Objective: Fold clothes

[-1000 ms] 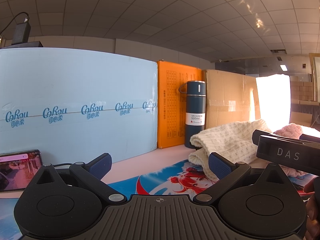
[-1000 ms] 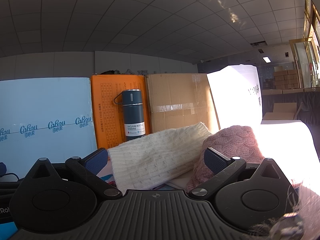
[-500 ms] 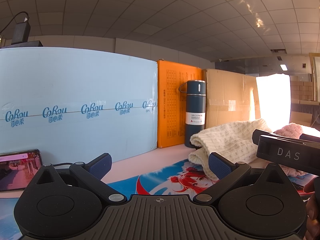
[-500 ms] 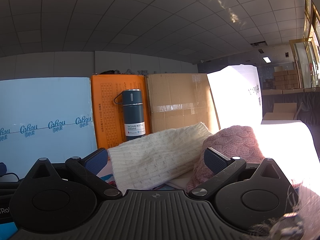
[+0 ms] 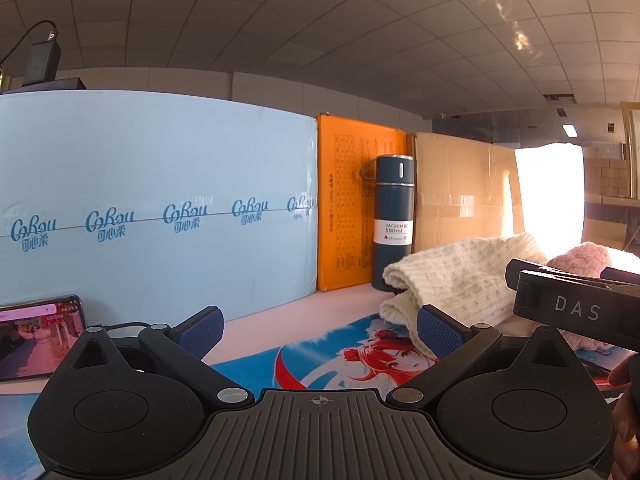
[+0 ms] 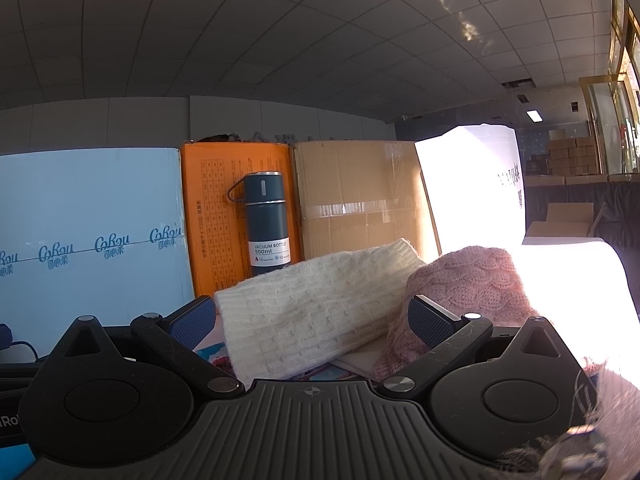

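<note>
A cream knitted garment [image 5: 452, 280] lies bunched on the printed mat [image 5: 328, 356], right of centre in the left wrist view. It also shows in the right wrist view [image 6: 320, 304], straight ahead between the fingers. A pink knitted garment [image 6: 476, 280] lies to its right, and its top shows in the left wrist view [image 5: 584, 256]. My left gripper [image 5: 318, 326] is open and empty, low over the mat, left of the cream garment. My right gripper [image 6: 312, 318] is open, close in front of the cream garment, holding nothing. Its body [image 5: 576, 308] shows at the right of the left wrist view.
A dark blue vacuum bottle [image 5: 392, 222] stands at the back against an orange box [image 5: 344, 208]. A light blue box [image 5: 152, 216] and a cardboard box [image 5: 464, 192] line the back. A phone [image 5: 38, 336] with a lit screen leans at the left.
</note>
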The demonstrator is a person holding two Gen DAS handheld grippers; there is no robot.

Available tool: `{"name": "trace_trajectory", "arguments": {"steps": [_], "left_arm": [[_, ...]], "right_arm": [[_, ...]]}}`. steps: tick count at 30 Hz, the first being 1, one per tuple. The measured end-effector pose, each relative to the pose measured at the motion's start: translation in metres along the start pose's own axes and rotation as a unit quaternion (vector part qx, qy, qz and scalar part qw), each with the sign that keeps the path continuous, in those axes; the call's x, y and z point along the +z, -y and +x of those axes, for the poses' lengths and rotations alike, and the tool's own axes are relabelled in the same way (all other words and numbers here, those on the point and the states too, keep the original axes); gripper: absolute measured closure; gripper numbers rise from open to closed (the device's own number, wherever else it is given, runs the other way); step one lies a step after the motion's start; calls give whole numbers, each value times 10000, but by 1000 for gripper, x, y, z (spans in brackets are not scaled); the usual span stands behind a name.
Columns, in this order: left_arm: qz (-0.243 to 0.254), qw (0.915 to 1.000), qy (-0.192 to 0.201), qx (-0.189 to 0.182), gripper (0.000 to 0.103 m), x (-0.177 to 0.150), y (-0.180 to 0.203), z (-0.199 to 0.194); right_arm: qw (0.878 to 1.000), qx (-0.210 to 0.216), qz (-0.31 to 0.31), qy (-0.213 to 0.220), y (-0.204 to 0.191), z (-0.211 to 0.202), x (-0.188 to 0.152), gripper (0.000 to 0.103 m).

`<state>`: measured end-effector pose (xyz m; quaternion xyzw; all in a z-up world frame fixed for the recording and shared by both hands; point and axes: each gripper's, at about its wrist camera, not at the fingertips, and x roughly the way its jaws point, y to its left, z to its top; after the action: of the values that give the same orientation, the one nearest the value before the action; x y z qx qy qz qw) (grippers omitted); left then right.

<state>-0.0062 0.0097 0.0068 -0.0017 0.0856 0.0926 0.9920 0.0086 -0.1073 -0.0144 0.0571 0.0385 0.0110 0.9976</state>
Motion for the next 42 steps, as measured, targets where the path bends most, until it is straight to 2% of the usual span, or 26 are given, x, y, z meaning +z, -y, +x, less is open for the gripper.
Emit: {"name": "trace_trajectory", "arguments": {"steps": [12, 21, 42], "left_arm": [[-42, 9999, -33, 85, 0, 0, 1, 0], [-245, 9975, -213, 630, 0, 0, -5, 5], [-364, 9959, -470, 679, 0, -1, -8, 13]], "right_arm": [[9997, -63, -121, -185, -4, 5, -1, 0], [9991, -274, -160, -283, -6, 9, -1, 0], [9978, -282, -276, -538, -9, 18, -3, 0]]}}
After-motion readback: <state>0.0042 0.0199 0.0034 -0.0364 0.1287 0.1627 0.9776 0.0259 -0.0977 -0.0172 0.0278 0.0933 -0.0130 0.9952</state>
